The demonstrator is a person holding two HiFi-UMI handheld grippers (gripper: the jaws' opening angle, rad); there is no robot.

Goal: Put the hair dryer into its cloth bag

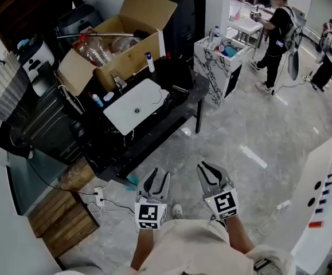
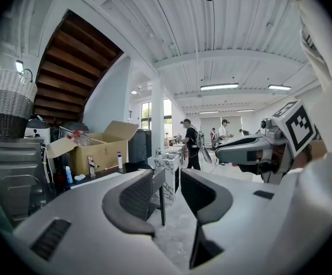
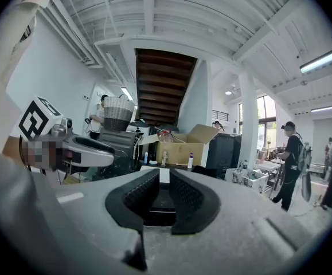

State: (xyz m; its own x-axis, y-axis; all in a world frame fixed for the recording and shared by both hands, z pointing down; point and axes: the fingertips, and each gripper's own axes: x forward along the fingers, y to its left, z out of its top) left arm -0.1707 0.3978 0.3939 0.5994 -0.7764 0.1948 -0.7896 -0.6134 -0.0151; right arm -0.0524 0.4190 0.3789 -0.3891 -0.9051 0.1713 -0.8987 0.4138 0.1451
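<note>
A black table [image 1: 180, 116] stands ahead of me. On it lies a flat white thing [image 1: 136, 105] that may be the cloth bag. Dark items with a cord [image 1: 171, 98] lie beside it; I cannot make out the hair dryer among them. Both grippers hang low over the floor, well short of the table, pointing toward it. My left gripper [image 1: 156, 175] [image 2: 166, 191] shows a narrow gap with nothing between its pads. My right gripper [image 1: 211, 169] [image 3: 161, 191] also keeps a slim gap and holds nothing. Each gripper shows in the other's view, side by side.
An open cardboard box [image 1: 117, 39] full of clutter sits at the table's back. A marble-patterned cabinet [image 1: 217, 62] stands to the right of it. People [image 1: 277, 33] stand far right. A wooden pallet [image 1: 62, 216] and power strip [image 1: 100, 196] lie left; a white counter [image 1: 326, 211] stands right.
</note>
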